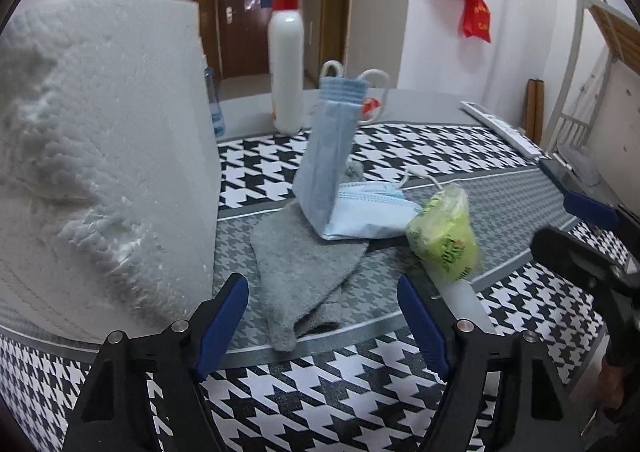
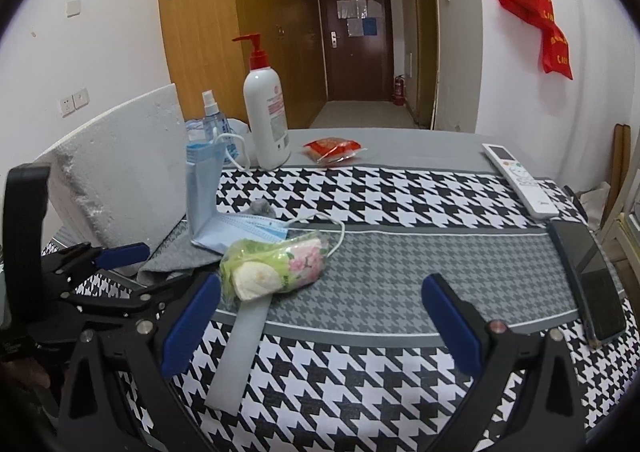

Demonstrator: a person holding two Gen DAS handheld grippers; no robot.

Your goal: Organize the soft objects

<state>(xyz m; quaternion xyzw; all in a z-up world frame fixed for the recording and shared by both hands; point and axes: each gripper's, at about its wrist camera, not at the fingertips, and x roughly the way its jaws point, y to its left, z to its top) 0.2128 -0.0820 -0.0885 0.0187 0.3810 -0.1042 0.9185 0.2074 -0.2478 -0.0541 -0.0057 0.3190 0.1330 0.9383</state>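
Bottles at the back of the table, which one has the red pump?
The tall white bottle has the red pump. The smaller blue spray bottle left of it, seen from the right wrist, has a white nozzle.

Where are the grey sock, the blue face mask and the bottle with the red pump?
grey sock (image 1: 298, 272), left wrist view, middle of the fabric.
blue face mask (image 1: 326, 156), left wrist view, its upright half.
bottle with the red pump (image 2: 266, 116), right wrist view, white body.

one grey sock (image 1: 304, 272), one face mask (image 1: 340, 180), two bottles (image 2: 266, 116), one remote (image 2: 518, 180), one phone (image 2: 588, 276)
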